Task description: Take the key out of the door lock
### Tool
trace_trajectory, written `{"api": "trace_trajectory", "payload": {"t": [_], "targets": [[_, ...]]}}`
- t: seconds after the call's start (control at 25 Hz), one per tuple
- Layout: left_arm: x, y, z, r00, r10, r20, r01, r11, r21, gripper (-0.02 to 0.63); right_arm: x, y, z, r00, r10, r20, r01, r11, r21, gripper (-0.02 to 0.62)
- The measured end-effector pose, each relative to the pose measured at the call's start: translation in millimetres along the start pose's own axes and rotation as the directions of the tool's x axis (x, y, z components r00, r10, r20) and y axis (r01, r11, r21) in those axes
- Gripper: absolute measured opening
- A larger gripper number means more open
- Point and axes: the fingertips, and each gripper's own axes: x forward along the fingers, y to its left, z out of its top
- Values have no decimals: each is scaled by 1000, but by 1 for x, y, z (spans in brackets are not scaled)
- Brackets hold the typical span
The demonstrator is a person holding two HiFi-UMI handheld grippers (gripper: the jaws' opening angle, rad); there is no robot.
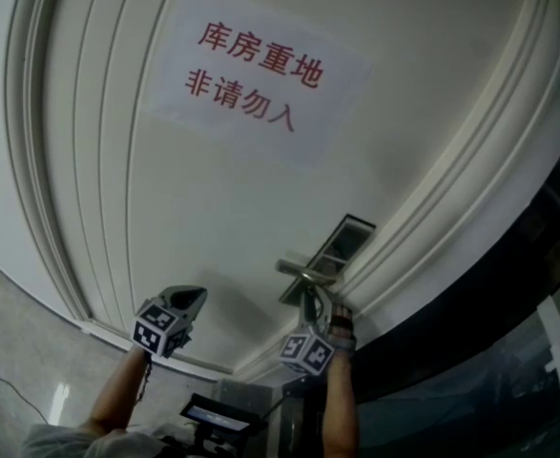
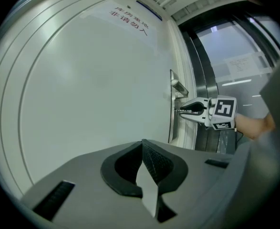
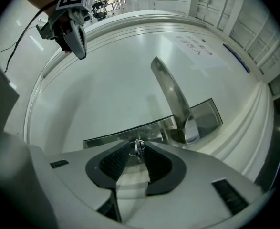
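Observation:
A small metal key (image 3: 139,147) sticks out of the steel lock plate (image 3: 206,116) on a white door (image 1: 213,189), just below the lever handle (image 3: 171,92). My right gripper (image 3: 138,151) has its dark pads pressed against the key's head. In the head view the right gripper (image 1: 310,296) sits under the handle (image 1: 303,272) at the door's right edge. My left gripper (image 1: 197,295) hangs to the left, close to the bare door panel, jaws together on nothing. The left gripper (image 2: 142,143) looks along the door towards the right gripper (image 2: 179,110) at the lock.
A paper sign (image 1: 256,74) with red characters is stuck high on the door. Raised mouldings frame the panel. A dark metal and glass frame (image 1: 489,351) runs along the door's right side. A small screen device (image 1: 213,415) sits low between my arms.

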Motion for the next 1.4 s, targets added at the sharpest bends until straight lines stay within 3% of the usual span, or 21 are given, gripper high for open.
{"api": "trace_trajectory", "payload": {"t": [0.24, 0.52, 1.4], "targets": [[-2, 4, 0, 1000, 9, -4, -9, 1000, -2, 8, 1, -2, -1, 1000, -19, -14, 19, 1000, -16, 104], [-2, 4, -1, 1000, 7, -3, -7, 1000, -3, 8, -1, -1, -4, 998, -50, -27, 49, 997, -59, 33], [-10, 5, 0, 1000, 16, 2, -16, 1000, 0, 8, 0, -1, -3, 996, -57, -64, 48, 989, -139, 23]]}}
